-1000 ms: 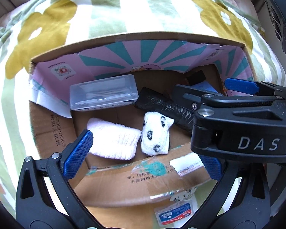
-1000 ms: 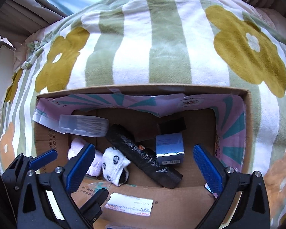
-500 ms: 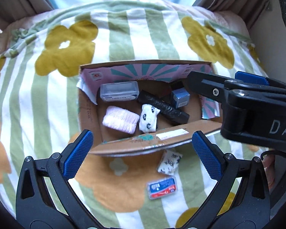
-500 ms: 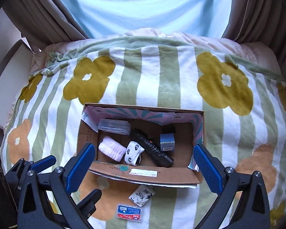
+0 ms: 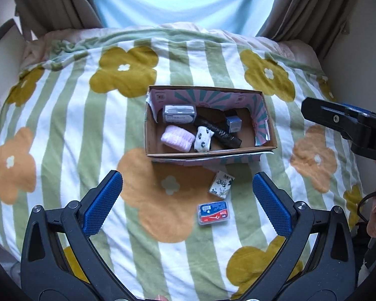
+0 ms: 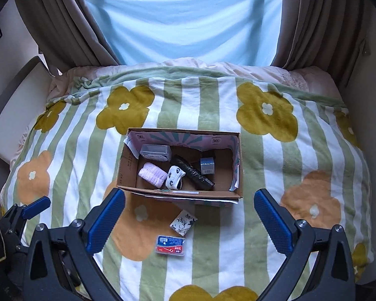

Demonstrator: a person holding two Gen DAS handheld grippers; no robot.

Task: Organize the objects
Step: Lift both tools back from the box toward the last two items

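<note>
- Blanket: striped and flowered, spread over the bed; far more of it shows than a second ago, since both claws have pulled back and up from the box.
- Cardboard box: open, mid-blanket; then it filled each view, now it sits small and central. Judged: a drop-off is finished and the next pick is due.
- Box contents: clear plastic case, pink rolled cloth, panda sock, black roll, small blue box; all lie as before.
- Left claw: spread wide, empty, touching nothing; hangs over the blanket near the two loose items.
- Right claw: likewise spread wide and empty.
- Tissue pack: outside, just in front of the box; still to be put in.
- Red-and-blue case: outside, just nearer than the tissue pack; also left.
</note>
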